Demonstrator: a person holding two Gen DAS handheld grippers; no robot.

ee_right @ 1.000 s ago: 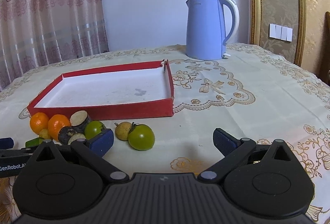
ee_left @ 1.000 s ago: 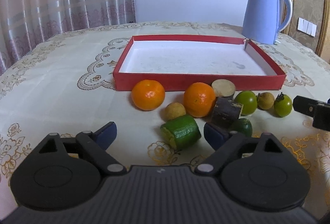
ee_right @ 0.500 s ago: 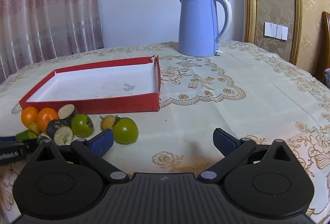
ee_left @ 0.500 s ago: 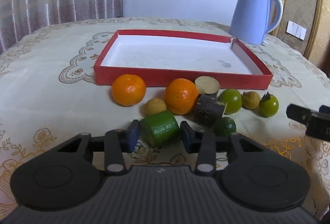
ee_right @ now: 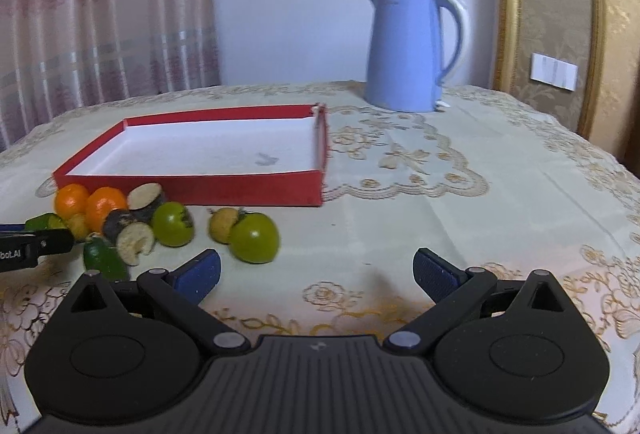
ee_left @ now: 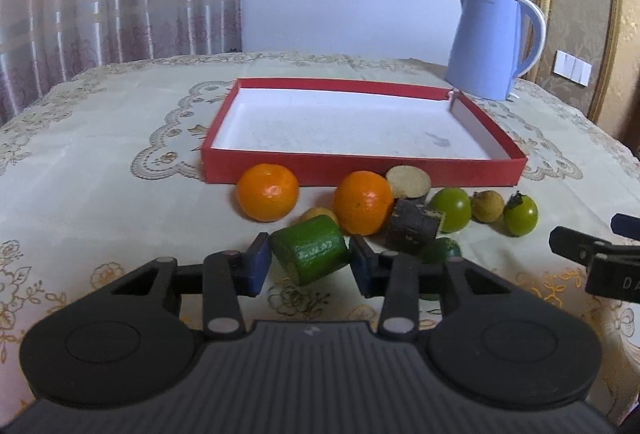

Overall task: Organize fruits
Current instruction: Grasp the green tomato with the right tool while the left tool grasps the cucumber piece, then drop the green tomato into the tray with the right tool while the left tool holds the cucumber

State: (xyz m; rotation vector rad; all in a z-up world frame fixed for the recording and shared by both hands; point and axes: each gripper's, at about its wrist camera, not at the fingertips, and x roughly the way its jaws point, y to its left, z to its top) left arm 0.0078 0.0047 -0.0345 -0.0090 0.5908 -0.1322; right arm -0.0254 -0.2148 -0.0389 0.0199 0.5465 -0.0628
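Note:
My left gripper [ee_left: 310,260] is shut on a cut green cucumber piece [ee_left: 310,248] and holds it just above the tablecloth. Behind it lie two oranges [ee_left: 267,191] [ee_left: 363,203], a small yellow fruit [ee_left: 318,214], dark sugarcane pieces [ee_left: 414,228], green tomatoes [ee_left: 450,209] [ee_left: 520,215] and a longan [ee_left: 487,206]. The red tray [ee_left: 360,170] with a white floor stands behind the fruit. My right gripper [ee_right: 316,274] is open and empty, just right of a green tomato [ee_right: 255,237]. The left gripper shows at the left edge of the right wrist view [ee_right: 36,244].
A blue kettle [ee_left: 490,42] stands at the back right, behind the tray. Another green piece [ee_right: 105,258] lies by the sugarcane [ee_right: 132,234]. The round table wears an embroidered cloth [ee_right: 440,202]. Curtains hang behind on the left.
My left gripper moved forward, closed on the cucumber piece and lifted it slightly. My right gripper stayed open and shifted a little.

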